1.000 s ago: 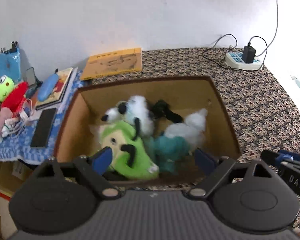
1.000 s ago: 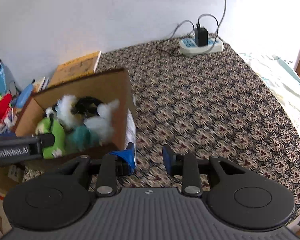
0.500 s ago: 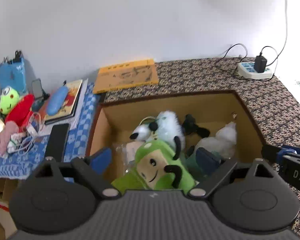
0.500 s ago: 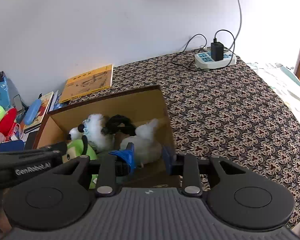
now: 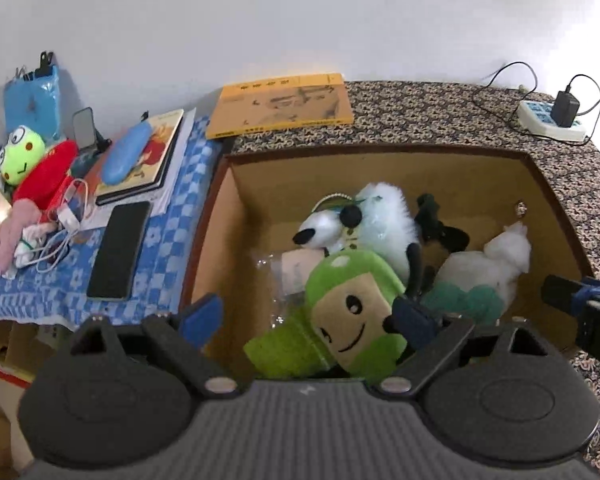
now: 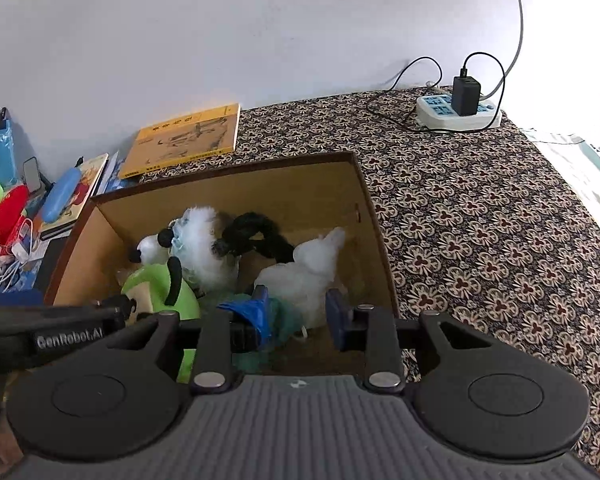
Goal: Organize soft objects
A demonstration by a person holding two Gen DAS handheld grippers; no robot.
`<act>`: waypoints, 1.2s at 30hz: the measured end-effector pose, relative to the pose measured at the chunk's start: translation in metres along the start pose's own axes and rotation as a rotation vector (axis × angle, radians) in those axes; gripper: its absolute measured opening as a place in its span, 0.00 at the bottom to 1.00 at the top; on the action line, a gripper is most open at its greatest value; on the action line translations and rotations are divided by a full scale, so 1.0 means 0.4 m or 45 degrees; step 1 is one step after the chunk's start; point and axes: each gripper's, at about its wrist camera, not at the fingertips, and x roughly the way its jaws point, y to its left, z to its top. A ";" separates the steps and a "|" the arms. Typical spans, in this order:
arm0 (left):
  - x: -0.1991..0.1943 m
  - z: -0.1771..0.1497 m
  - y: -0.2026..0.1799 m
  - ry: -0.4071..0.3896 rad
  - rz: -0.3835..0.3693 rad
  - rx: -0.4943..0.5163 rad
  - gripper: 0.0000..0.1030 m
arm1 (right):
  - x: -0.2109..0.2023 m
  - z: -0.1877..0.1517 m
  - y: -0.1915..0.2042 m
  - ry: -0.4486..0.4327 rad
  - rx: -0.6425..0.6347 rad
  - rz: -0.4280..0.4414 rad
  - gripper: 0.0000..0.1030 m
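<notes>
Looking by view:
Left wrist: left gripper (image 5: 306, 318) has jaws spread wide, nothing pressed — the green plush (image 5: 350, 320) lies between them inside the cardboard box (image 5: 380, 168), beside the white dog plush (image 5: 364, 220).
Right wrist: right gripper (image 6: 298, 316) is partly open, empty, above the box's near-right corner — white fluffy plush (image 6: 300, 272) just beyond.

White lettering "GenRobot.AI" runs along the left hand-held gripper (image 6: 60, 334) in the right wrist view. In the left wrist view the right hand-held gripper (image 5: 584, 312) shows only a cut-off "D". The yellow booklet (image 6: 184, 140) carries a printed title, seemingly too small to read.
</notes>
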 end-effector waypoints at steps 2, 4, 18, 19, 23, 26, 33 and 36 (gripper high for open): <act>0.012 0.001 0.001 0.016 -0.008 -0.014 0.90 | 0.010 0.004 0.005 0.005 -0.017 0.008 0.13; 0.023 0.000 -0.004 0.029 0.002 -0.007 0.90 | 0.019 0.008 0.008 0.006 -0.030 0.013 0.14; 0.072 0.020 0.005 0.065 0.030 -0.012 0.90 | 0.065 0.014 0.002 0.024 -0.044 0.027 0.14; 0.073 0.020 0.005 0.063 0.033 -0.009 0.90 | 0.068 0.014 0.001 0.029 -0.044 0.029 0.14; 0.072 0.018 0.002 0.055 0.025 -0.012 0.90 | 0.076 0.008 0.002 0.046 -0.048 0.041 0.14; 0.075 0.013 -0.003 0.050 0.030 -0.003 0.90 | 0.081 0.004 0.000 0.052 -0.041 0.052 0.14; 0.074 0.010 -0.008 0.042 0.046 0.012 0.90 | 0.100 -0.008 -0.014 0.102 -0.015 0.072 0.14; 0.072 0.009 -0.012 0.043 0.047 0.015 0.90 | 0.101 -0.013 -0.019 0.108 -0.010 0.069 0.14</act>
